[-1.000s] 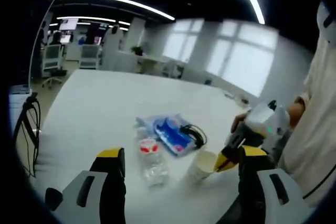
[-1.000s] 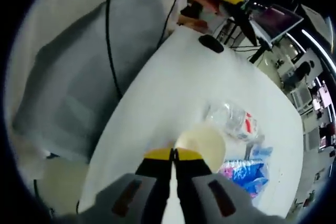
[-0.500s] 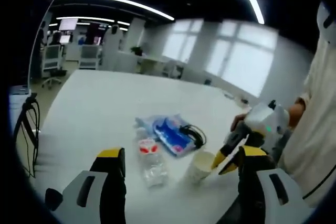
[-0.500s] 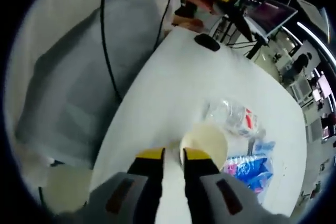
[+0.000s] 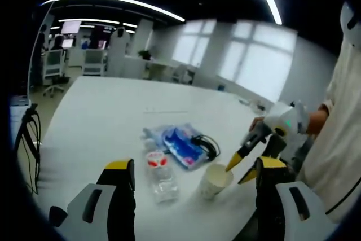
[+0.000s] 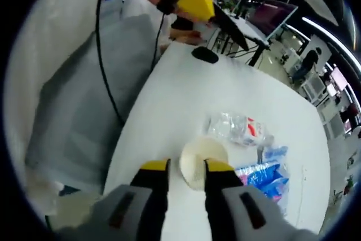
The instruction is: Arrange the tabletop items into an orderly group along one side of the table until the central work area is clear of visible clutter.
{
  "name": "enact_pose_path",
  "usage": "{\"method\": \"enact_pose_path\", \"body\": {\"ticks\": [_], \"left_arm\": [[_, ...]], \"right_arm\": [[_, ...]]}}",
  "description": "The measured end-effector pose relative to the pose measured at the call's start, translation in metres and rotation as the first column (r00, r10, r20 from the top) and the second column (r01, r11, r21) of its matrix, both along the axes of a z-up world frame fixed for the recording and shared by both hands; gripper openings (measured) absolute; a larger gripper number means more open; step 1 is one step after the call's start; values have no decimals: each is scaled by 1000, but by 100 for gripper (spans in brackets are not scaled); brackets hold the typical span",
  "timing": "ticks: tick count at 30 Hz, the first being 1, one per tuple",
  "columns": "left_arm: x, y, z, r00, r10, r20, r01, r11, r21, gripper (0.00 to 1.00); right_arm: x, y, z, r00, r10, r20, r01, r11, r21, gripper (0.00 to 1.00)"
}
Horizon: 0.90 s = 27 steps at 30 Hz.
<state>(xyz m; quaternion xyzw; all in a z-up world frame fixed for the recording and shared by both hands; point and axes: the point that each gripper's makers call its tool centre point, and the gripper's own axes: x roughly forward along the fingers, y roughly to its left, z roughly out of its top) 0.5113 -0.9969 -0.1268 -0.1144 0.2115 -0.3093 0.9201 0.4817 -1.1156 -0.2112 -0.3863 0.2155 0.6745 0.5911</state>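
Now, a smooth white table [image 5: 107, 111] carries 4 things bunched near its close edge: a cream paper cup [image 5: 215, 180], a crumpled clear plastic bottle [image 5: 159, 175] with a red and white label, a glossy blue plastic packet [image 5: 181, 145], and a coiled black cable [image 5: 207, 144] lying on the packet's far end.

From the left gripper view, the left gripper [image 5: 194, 173] hangs over the table with its 2 yellow-tipped, grey-bodied jaws set wide apart and nothing between them. The bottle lies on its side between the jaws' lines, with the cup upright just to its right. The packet sits just behind both, flat and wrinkled. The right gripper [image 5: 238, 169] reaches in from the right, held by a hand, its yellow tips parted at the cup's rim.

From the right gripper view, the right gripper [image 6: 187, 166] has its jaws parted, one tip on each side of the cup [image 6: 202, 162]; whether they touch its wall cannot be told. The cup's round mouth faces up, plain inside. The bottle [image 6: 239, 129] lies just beyond it, the blue packet [image 6: 265, 174] to the right. The left gripper [image 6: 225, 23], yellow with long black jaws, is at the top, held by a hand above the table's [image 6: 186, 94] edge.
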Motion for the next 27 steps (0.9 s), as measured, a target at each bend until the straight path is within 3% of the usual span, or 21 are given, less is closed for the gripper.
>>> {"method": "enact_pose_path", "body": {"ticks": [9,15,18,27], "left_arm": [[4,-8,7,1000,-21,9,21,1000,5,86],[6,-17,13,999,-44,18,44,999,8,86],[7,-21,16,998,-57,23,56,998,6,86],[9,-35,20,995,-92,27,92,996,14,87]], "right_arm": [[20,-8,29,990,-140,-26,142,983,120,29],[38,-19,44,965,-254,-57,260,946,191,30],[48,-26,52,947,-312,-75,321,917,235,31],[69,-57,58,906,-417,-71,421,871,252,36]]}}
